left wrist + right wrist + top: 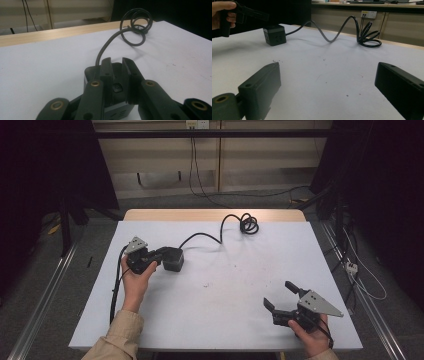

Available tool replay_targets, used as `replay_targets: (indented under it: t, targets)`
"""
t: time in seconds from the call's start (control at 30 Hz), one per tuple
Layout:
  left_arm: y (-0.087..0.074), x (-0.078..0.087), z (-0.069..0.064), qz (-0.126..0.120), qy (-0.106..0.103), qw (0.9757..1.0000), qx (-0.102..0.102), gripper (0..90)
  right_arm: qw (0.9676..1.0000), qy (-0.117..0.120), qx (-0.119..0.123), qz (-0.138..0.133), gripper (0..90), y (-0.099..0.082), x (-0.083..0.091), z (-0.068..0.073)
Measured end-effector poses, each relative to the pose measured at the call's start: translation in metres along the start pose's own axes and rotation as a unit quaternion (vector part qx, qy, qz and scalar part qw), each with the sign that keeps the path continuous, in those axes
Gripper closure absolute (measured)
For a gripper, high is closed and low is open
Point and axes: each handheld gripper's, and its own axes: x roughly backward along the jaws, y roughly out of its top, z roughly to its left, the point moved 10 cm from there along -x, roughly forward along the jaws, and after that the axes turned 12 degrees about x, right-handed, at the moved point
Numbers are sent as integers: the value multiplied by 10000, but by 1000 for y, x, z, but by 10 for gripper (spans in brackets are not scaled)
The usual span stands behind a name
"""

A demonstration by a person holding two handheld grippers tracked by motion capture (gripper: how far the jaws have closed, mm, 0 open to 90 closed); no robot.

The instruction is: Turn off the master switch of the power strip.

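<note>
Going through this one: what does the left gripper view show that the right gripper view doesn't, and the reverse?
Left gripper view: the left gripper from behind, jaws nearly together over the top of the black socket cube, with a small dark button in the gap.
Right gripper view: the right gripper with jaws wide apart over bare table, the cube's socket holes, the hand holding the other gripper, and a wall outlet.
Both: the cube, its coiled cable and the white table.

A white-topped table [215, 310] with a pale wooden far edge stands on a grey floor [45, 285], while behind it wall sockets [196, 124] sit on a beige wall with thin cables [192, 165] hanging down.
</note>
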Motion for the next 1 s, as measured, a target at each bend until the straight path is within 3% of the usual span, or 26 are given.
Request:
replay_targets:
  t: [0.37,1.0]
  targets:
    - [3,-4,-7,57,-68,9999,-114,843,10000,8,-11,0,65,0,0,0]
    - [6,-8,-7,115,-70,9999,-58,900,10000,5,-12,-4,66,0,1,0]
